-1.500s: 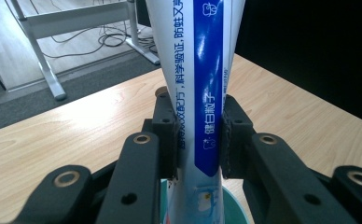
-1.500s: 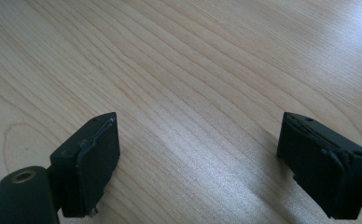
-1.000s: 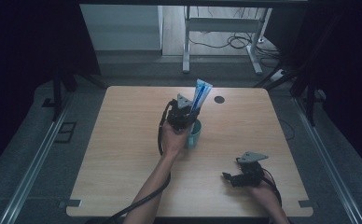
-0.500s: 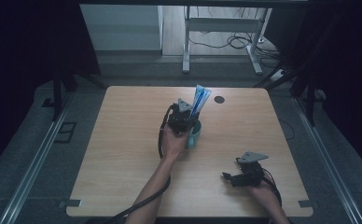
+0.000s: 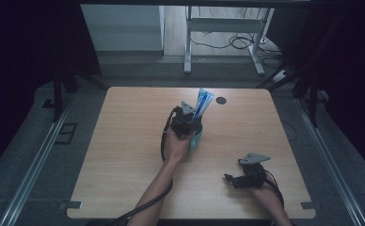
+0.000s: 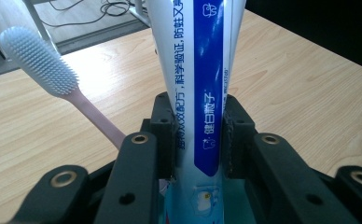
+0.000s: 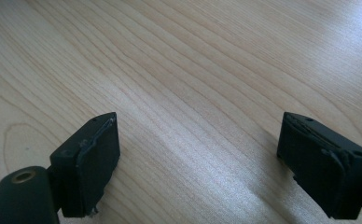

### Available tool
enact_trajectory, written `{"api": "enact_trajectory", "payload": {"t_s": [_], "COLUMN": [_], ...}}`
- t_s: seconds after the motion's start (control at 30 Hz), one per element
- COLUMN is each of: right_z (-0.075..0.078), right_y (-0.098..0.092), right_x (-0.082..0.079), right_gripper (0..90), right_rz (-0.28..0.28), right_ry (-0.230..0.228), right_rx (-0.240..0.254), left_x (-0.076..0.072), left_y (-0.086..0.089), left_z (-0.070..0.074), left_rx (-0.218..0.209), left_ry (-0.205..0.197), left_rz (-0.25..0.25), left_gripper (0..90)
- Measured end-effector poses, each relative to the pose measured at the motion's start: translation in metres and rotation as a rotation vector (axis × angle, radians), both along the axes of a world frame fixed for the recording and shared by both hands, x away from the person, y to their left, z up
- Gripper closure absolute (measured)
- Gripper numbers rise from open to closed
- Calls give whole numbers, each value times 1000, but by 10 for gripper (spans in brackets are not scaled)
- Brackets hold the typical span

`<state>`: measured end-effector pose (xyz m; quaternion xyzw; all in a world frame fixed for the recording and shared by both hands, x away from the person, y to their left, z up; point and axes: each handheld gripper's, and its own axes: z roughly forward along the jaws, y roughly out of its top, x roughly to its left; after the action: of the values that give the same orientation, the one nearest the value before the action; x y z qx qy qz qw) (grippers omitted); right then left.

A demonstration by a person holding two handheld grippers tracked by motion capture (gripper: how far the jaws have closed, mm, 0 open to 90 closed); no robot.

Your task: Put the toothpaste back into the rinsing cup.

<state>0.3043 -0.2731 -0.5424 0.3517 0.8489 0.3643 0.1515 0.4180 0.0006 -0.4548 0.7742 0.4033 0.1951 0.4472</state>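
A blue and white toothpaste tube point(image 5: 203, 101) stands upright, its lower end in a teal cup point(image 5: 196, 140) near the table's middle. My left gripper point(image 5: 194, 120) is shut on the tube just above the cup. In the left gripper view the jaws clamp the toothpaste tube point(image 6: 207, 70) from both sides, and a toothbrush point(image 6: 48, 65) with pale blue bristles and a pink handle leans out to the left. My right gripper point(image 5: 231, 179) rests low at the front right, open, with only bare wood between the right gripper's point(image 7: 198, 158) jaws.
The wooden table point(image 5: 124, 155) has a small black round spot point(image 5: 221, 100) near its far edge. Beyond the table stand metal desk legs point(image 5: 188, 47) and loose floor cables point(image 5: 237, 42). Dark curtains close both sides.
My left gripper has come down a little with the toothpaste tube, lowering it toward the cup. The right gripper has stayed where it was.
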Motion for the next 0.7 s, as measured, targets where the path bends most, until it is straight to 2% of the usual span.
{"api": "enact_trajectory", "payload": {"t_s": [0.3, 0.57, 0.7], "right_z": [0, 0, 0], "right_y": [0, 0, 0], "right_x": [0, 0, 0], "right_gripper": [133, 133, 133], "right_rz": [0, 0, 0], "right_ry": [0, 0, 0], "right_rx": [-1, -1, -1], "left_x": [-2, -2, -3], "left_y": [3, 4, 7], "left_z": [-4, -12, -13], "left_rx": [-10, 25, 6], "left_ry": [22, 51, 56], "left_rz": [-1, -8, -9], "left_gripper": [699, 688, 683]}}
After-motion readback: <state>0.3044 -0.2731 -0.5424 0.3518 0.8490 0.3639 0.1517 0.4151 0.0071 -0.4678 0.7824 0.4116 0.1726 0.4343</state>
